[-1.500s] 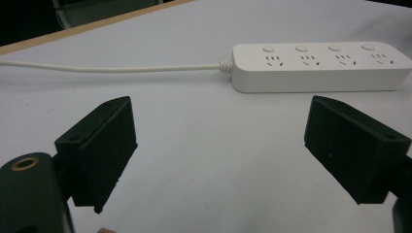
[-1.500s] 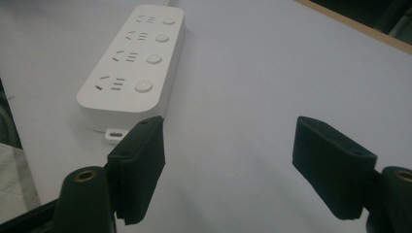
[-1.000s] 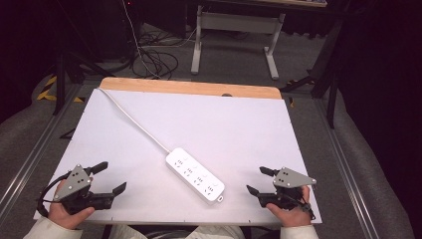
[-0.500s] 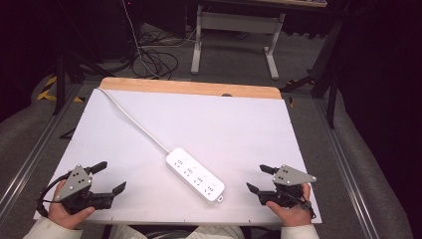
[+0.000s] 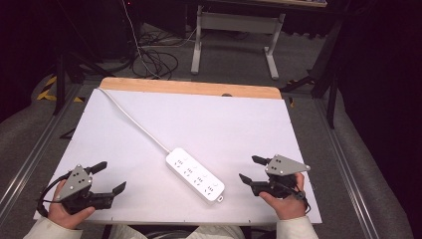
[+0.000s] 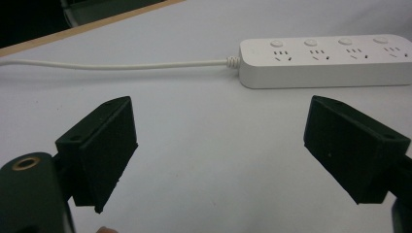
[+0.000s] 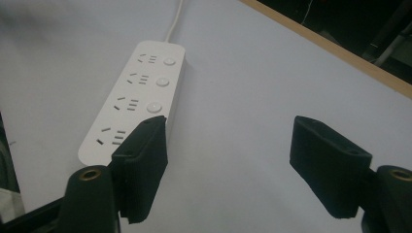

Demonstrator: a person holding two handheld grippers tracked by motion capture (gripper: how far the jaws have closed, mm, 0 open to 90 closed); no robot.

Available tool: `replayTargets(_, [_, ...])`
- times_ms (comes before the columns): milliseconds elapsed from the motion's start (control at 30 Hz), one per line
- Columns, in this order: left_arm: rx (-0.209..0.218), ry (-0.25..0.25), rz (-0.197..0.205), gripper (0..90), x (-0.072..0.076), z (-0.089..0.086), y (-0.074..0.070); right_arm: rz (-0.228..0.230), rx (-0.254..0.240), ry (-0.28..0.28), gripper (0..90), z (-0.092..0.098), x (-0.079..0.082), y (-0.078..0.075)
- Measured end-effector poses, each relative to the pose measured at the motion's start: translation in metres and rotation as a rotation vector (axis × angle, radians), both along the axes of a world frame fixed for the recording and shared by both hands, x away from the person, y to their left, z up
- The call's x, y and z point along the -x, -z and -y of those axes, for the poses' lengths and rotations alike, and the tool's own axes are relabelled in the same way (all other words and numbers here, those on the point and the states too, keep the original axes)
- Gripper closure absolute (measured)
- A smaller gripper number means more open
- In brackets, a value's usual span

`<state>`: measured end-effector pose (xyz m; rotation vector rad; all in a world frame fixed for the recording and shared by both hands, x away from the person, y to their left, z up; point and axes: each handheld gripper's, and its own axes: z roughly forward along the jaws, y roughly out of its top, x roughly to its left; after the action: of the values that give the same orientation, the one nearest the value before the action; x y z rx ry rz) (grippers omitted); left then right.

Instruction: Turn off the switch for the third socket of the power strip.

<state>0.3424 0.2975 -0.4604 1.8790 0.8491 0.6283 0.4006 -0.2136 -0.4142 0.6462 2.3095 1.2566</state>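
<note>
1. Your left gripper (image 5: 108, 178) sits at the near left corner of the white table (image 5: 224, 119), held in your left hand (image 5: 67, 209). Its jaws stand wide apart with nothing between them.
2. In the left gripper view, that gripper (image 6: 221, 150) looks across bare white surface toward the power strip (image 6: 330, 60), which lies well beyond the jaw tips and apart from them.
3. Your right gripper (image 5: 251, 169) rests at the near right of the table, in your right hand (image 5: 283, 201). Its jaws are also spread wide and hold nothing; the grey plate (image 5: 283, 166) sits on top.
4. In the right gripper view, the right gripper (image 7: 228, 165) points past the power strip (image 7: 138, 99). The left-hand jaw in that view overlaps the strip's near end in the picture; whether it touches, you cannot tell from there. The high view shows a clear gap between them.
5. The white power strip (image 5: 195, 175) lies flat on the table between your 2 grippers, a little nearer the front edge, set at a diagonal. It has 4 socket groups, each with 1 round button.
6. Its white cord (image 5: 132, 119) runs from the strip's far end toward the far left corner of the table, where it goes over the wooden edge (image 5: 189, 87).
7. Beyond the table, dark cables (image 5: 154, 57) lie on the grey floor near a metal stand (image 5: 234, 35).
</note>
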Motion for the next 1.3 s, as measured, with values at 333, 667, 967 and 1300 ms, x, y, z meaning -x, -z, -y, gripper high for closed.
replayTargets(333, [0.001, 0.000, -0.002, 12.5, 0.000, 0.000, 0.000, -0.009, 0.024, -0.027, 32.2, -0.023, -0.011, -0.009])
replayTargets(667, [-0.001, -0.002, -0.008, 12.4, 0.000, 0.000, 0.000, -0.021, 0.037, -0.053, 32.2, -0.041, -0.021, -0.015])
replayTargets(967, [0.008, 0.000, -0.008, 12.4, 0.000, 0.000, 0.000, -0.017, 0.057, -0.087, 32.2, -0.060, -0.028, -0.019])
replayTargets(1300, [0.010, -0.001, -0.010, 12.4, 0.000, 0.000, 0.000, -0.027, 0.062, -0.118, 32.2, -0.078, -0.036, -0.020])
